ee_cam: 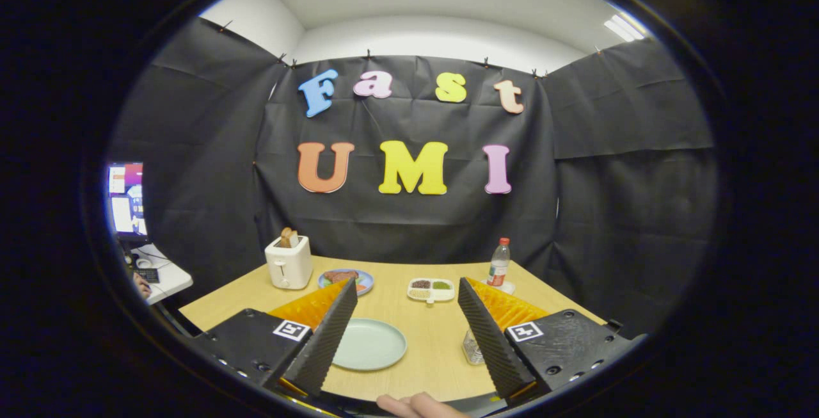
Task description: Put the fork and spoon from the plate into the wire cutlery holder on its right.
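Tongs (407, 315) stand spread wide apart with nothing between the two ridged black fingers (329, 335), hovering above the wooden bench (435, 347). Between the fingers, nearer the left one, lies a round, pale green plate (374, 344); its visible surface looks bare, and its left part is hidden by the finger. Just beside the right finger, partly behind it, stands the wire cutlery holder (472, 347), small and see-through; what it contains cannot be made out. Beyond the fingers are a white toaster (289, 264) with bread in its slot, a blue dish of food (349, 277), a white divided tray (431, 289) and a red-capped bottle (499, 263). A person's hand (416, 405) shows below the fingers.
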A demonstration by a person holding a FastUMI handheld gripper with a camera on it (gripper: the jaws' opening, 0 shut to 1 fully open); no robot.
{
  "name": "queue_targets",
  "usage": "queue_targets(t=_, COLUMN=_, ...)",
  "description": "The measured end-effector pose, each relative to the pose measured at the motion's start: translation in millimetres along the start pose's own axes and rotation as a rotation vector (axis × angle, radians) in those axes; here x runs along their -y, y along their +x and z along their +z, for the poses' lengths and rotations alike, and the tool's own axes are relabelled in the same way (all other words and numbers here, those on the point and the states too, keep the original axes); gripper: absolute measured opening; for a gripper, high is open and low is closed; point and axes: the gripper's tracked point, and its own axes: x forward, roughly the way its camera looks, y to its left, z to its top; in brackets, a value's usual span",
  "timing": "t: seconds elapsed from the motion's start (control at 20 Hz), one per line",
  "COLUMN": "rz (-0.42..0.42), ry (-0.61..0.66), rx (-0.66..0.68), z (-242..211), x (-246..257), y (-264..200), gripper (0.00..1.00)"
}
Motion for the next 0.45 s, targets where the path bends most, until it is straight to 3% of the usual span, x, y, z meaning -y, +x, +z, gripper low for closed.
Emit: queue_targets(t=0.45, rz=-0.009, ry=0.002, rx=0.003, z=-3.3, x=7.5, y=2.0, gripper=0.96)
